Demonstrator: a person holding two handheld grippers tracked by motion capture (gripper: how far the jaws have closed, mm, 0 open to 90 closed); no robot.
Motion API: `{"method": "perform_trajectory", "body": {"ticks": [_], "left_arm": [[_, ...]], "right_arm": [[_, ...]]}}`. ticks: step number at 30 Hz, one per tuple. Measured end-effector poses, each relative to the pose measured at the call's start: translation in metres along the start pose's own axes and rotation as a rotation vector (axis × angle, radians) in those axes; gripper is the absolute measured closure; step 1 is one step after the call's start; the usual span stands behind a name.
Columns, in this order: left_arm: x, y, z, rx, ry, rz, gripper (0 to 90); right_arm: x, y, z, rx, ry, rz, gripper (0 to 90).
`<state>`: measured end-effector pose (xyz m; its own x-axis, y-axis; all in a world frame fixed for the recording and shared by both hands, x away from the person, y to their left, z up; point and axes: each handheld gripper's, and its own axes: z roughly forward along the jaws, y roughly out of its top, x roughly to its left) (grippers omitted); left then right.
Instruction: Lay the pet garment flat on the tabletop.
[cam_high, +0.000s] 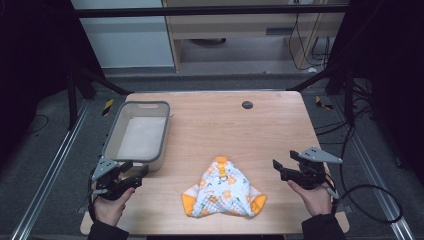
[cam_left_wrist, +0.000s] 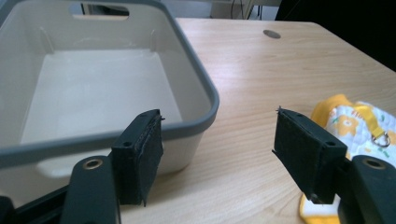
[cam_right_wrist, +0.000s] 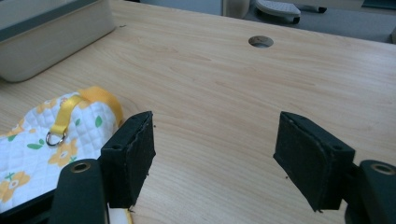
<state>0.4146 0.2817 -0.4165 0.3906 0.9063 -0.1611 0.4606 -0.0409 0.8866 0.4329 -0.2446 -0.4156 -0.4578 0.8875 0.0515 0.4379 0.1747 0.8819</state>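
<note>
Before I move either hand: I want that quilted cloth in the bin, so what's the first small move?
Probably bring the right gripper in to the floral cloth's near orange corner. Both grippers stand open and empty, the cloth lies untouched, and the bin is empty.

Dark sleeves cover both forearms. Each hand carries a black two-jaw tool: the left tool and right tool wear grey three-cornered plates on top. Flat, matte black pads sit beside brass-ringed screw holes; a black cable loops from the right.
</note>
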Motion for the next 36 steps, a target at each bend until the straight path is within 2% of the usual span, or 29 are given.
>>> {"method": "perform_trajectory", "body": {"ticks": [4, 5, 8, 9, 12, 15, 19, 25, 26, 28, 29, 31, 36], "left_arm": [[-0.008, 0.007, 0.004, -0.011, -0.013, 0.011, 32.7], [-0.014, 0.011, 0.007, -0.009, -0.025, 0.026, 32.7], [-0.020, 0.015, 0.011, -0.008, -0.036, 0.038, 33.1], [-0.024, 0.018, 0.015, -0.008, -0.044, 0.044, 33.3], [-0.033, 0.021, 0.024, -0.001, -0.059, 0.057, 33.4], [-0.043, 0.023, 0.035, 0.008, -0.074, 0.074, 34.2], [-0.057, 0.022, 0.052, 0.044, -0.087, 0.112, 34.7], [-0.069, 0.018, 0.066, 0.078, -0.104, 0.134, 35.9], [-0.073, 0.015, 0.072, 0.094, -0.110, 0.150, 36.3], [-0.076, 0.013, 0.075, 0.103, -0.114, 0.152, 36.5], [-0.080, 0.009, 0.081, 0.124, -0.115, 0.169, 36.5], [-0.084, 0.005, 0.086, 0.140, -0.117, 0.178, 36.5], [-0.093, 0.001, 0.095, 0.159, -0.129, 0.188, 37.2]], "right_arm": [[0.001, 0.007, 0.000, -0.010, 0.010, -0.012, 30.0], [0.004, 0.011, 0.001, -0.010, 0.025, -0.020, 33.1], [0.007, 0.014, 0.002, -0.003, 0.041, -0.031, 36.7], [0.012, 0.018, 0.005, 0.002, 0.061, -0.046, 39.3], [0.016, 0.020, 0.009, 0.010, 0.074, -0.053, 41.4], [0.026, 0.023, 0.020, 0.038, 0.095, -0.069, 44.0], [0.036, 0.024, 0.032, 0.060, 0.116, -0.087, 45.5], [0.044, 0.021, 0.045, 0.074, 0.146, -0.091, 47.2], [0.046, 0.019, 0.048, 0.077, 0.152, -0.093, 47.6], [0.047, 0.018, 0.050, 0.079, 0.155, -0.092, 47.8], [0.049, 0.014, 0.054, 0.095, 0.158, -0.095, 48.0], [0.050, 0.011, 0.057, 0.105, 0.160, -0.097, 48.6], [0.052, 0.005, 0.060, 0.121, 0.169, -0.099, 49.3]]}}
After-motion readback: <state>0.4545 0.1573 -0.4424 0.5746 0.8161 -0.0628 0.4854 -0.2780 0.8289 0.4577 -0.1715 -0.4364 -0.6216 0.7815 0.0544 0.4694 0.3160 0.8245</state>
